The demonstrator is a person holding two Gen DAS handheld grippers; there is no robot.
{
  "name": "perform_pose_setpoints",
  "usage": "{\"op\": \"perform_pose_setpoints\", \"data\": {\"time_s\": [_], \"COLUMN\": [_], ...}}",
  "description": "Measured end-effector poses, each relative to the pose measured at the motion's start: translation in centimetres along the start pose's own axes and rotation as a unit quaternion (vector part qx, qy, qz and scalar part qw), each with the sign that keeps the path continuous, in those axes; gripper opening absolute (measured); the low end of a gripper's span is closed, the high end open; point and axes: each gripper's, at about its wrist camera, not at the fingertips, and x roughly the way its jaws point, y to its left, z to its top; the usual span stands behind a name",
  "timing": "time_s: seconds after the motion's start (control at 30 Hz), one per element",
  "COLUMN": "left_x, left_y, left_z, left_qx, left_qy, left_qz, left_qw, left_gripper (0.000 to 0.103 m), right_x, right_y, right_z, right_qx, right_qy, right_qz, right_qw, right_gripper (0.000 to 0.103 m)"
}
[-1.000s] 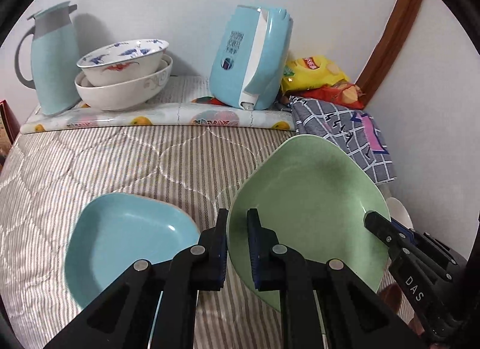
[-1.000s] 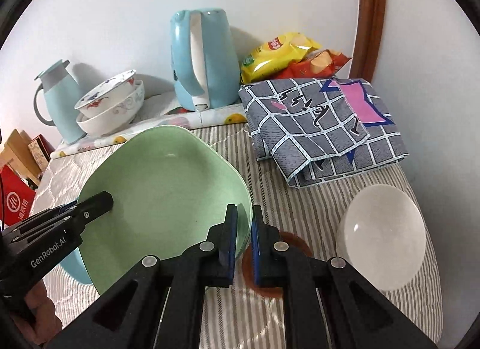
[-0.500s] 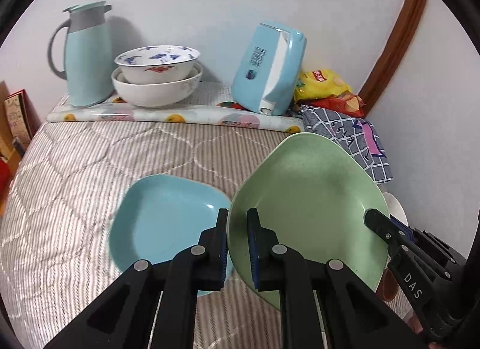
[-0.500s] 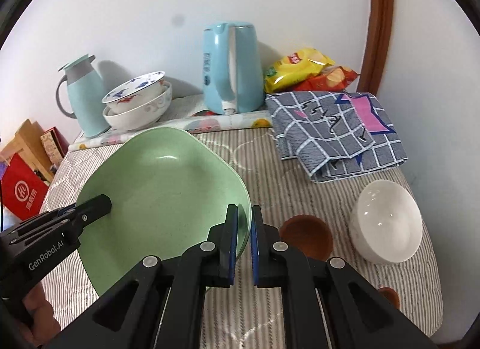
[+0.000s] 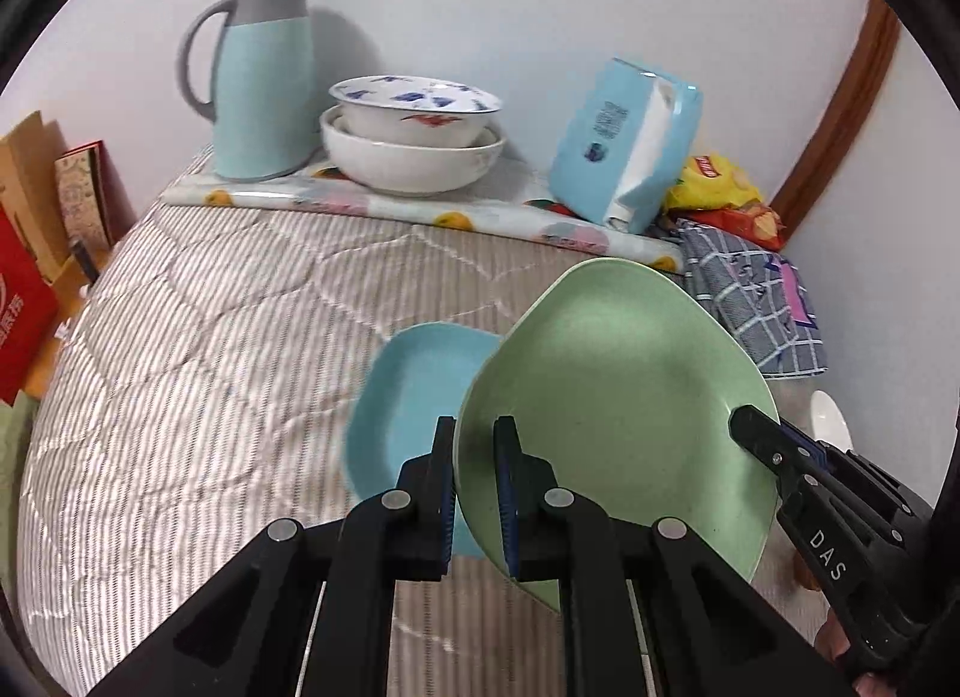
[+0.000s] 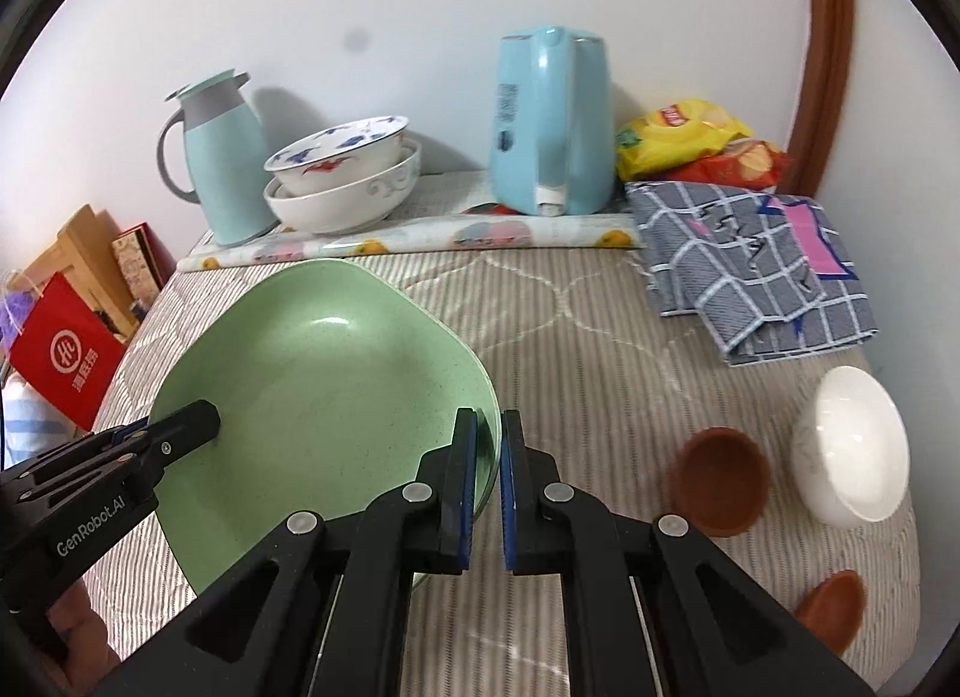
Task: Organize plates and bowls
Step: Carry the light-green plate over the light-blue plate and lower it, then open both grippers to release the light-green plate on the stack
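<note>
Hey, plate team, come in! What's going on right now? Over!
Left gripper and right gripper both clamped on green plate, opposite rims. Plate airborne, partly over blue plate. Nothing blocking.

In the left wrist view the green plate point(image 5: 624, 397) covers the right side of the blue plate point(image 5: 414, 391), whose near edge is also hidden behind the left hand-held gripper point(image 5: 474, 487). The white bowl point(image 5: 831, 418) shows there only as a sliver past the green plate. In the right wrist view the blue plate is hidden entirely, and the lower brown dish point(image 6: 831, 616) is partly covered by the gripper's arm.
</note>
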Motion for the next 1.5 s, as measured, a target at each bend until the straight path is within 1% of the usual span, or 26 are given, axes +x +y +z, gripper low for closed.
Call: {"op": "perform_pose_setpoints", "data": {"time_s": [0.2,0.63,1.1,1.37,1.5], "left_x": [0.4,2.1,4.5,5.3,6.0], "left_y": [2.2,4.0,4.6,4.6,4.5], "left_z": [-0.3,-0.4,-0.5,-0.7,-0.8], "left_qx": [-0.016,-0.038,-0.048,-0.043,-0.044], "left_qy": [0.005,0.012,0.032,0.041,0.051], "left_qz": [0.013,0.022,0.024,0.026,0.024], "left_qw": [0.9998,0.9989,0.9981,0.9979,0.9975], "left_gripper": [0.012,0.012,0.012,0.012,0.012], "right_x": [1.4,3.9,6.9,8.3,9.0], "right_y": [1.7,3.2,3.3,3.1,3.0], "right_z": [0.2,0.8,1.5,1.4,1.3], "right_qx": [-0.009,-0.018,-0.028,-0.027,-0.033], "right_qy": [0.005,0.014,0.029,0.04,0.048], "right_qz": [0.012,0.022,0.028,0.03,0.023], "right_qw": [1.0,0.999,0.999,0.998,0.998], "right_gripper": [0.007,0.006,0.007,0.008,0.008]}}
